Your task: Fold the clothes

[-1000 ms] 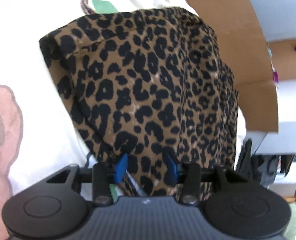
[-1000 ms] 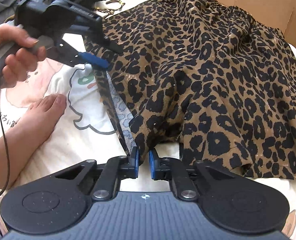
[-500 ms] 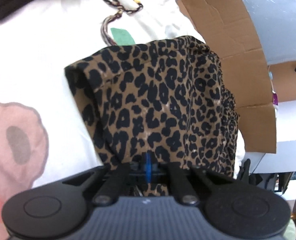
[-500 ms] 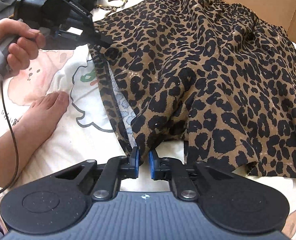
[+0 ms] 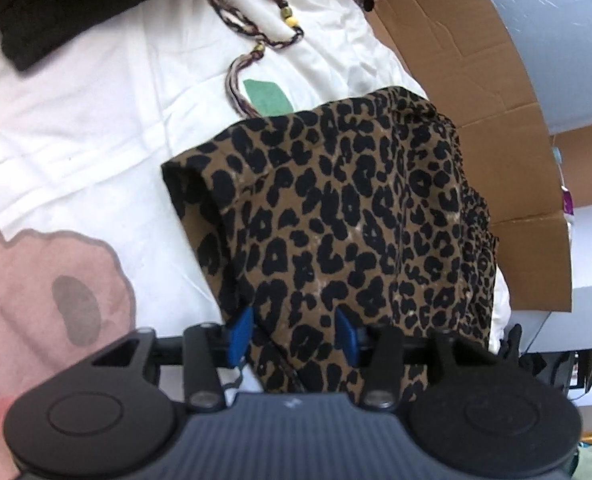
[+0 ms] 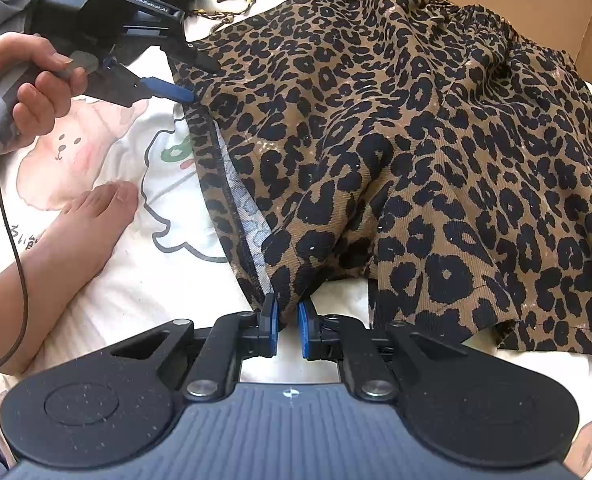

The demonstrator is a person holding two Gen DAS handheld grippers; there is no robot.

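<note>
Leopard-print garment [image 6: 395, 152] spread on white printed bedsheet [image 6: 144, 280], far edge against cardboard box [image 5: 475, 60]. Right gripper [image 6: 287, 326] nearly closed, pinching hem corner between blue pads. Left gripper [image 5: 294, 332] just opened to about half, cloth edge between the fingers, pads not pressing (seen from right wrist: blue finger [image 6: 168, 89] at garment's left edge). Only right view shows hand [image 6: 28, 88] and bare foot [image 6: 92, 224]; only left view shows braided cord [image 5: 256, 36] and dark clothing [image 5: 48, 20] beyond.
</note>
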